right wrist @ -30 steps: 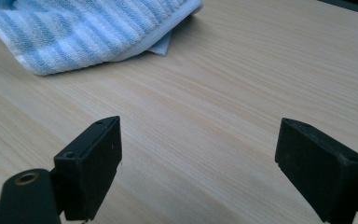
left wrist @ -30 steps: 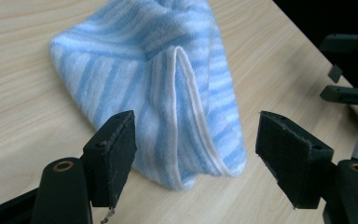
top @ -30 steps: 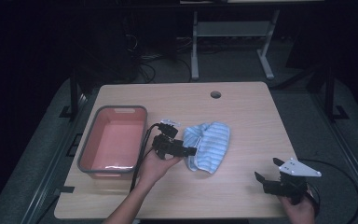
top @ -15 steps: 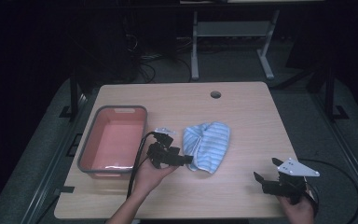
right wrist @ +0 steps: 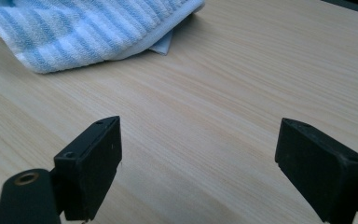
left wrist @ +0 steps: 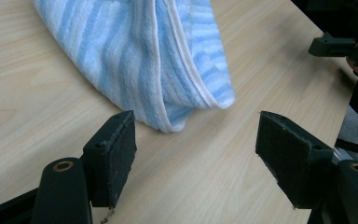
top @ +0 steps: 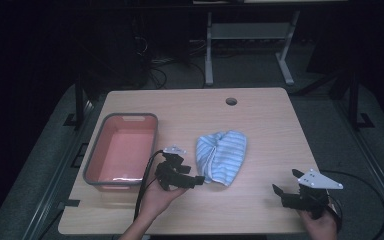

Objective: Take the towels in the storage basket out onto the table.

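A blue and white striped towel (top: 222, 156) lies bunched in the middle of the wooden table (top: 260, 120). My left gripper (top: 194, 180) sits just left of the towel's near end, open, its jaws apart with nothing between them. In the left gripper view the towel (left wrist: 144, 56) lies just beyond the pads (left wrist: 112, 156), not touching them. My right gripper (top: 285, 184) hovers open near the table's front right corner, well away from the towel (right wrist: 84, 30), with bare table between its jaws.
A grey bin with a pink inside (top: 96, 159) stands at the left of the table, beside my left hand. A round cable hole (top: 231, 101) is near the far edge. A white desk frame (top: 245, 37) stands behind the table.
My left gripper has drawn back toward the front of the table and let the towel's left edge go. The towel has settled slightly. The right gripper has barely moved.
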Motion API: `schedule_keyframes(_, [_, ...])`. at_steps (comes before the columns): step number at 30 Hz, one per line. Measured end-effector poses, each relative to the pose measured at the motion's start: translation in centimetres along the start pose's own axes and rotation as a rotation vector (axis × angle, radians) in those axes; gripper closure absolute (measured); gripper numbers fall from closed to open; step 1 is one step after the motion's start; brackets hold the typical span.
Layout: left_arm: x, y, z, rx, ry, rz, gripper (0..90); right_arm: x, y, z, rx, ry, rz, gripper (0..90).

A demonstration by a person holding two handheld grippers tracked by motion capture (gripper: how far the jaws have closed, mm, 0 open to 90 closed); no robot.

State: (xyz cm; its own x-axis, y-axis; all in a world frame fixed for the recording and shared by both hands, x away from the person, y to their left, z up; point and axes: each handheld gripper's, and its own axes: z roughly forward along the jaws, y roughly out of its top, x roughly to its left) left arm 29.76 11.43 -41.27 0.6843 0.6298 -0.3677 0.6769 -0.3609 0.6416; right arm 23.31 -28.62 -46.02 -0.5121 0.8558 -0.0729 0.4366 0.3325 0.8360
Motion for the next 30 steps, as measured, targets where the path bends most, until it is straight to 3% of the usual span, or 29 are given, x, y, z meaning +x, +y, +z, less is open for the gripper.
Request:
schedule_keyframes(18, [-0.7,-2.4,-0.6,-0.009,-0.005,0.013,28.1,0.1,-0.1,0.0,0.004,-0.001,-0.003,14.2])
schedule_keyframes(21, [-0.6,-2.6,-0.7,-0.022,-0.026,-0.003,28.0,0.1,-0.1,0.0,0.004,-0.003,-0.002,14.2])
schedule_keyframes(30, [-1.0,-3.9,-0.8,-0.026,-0.005,0.008,26.5,0.2,-0.2,-0.2,-0.006,0.001,0.008,14.1])
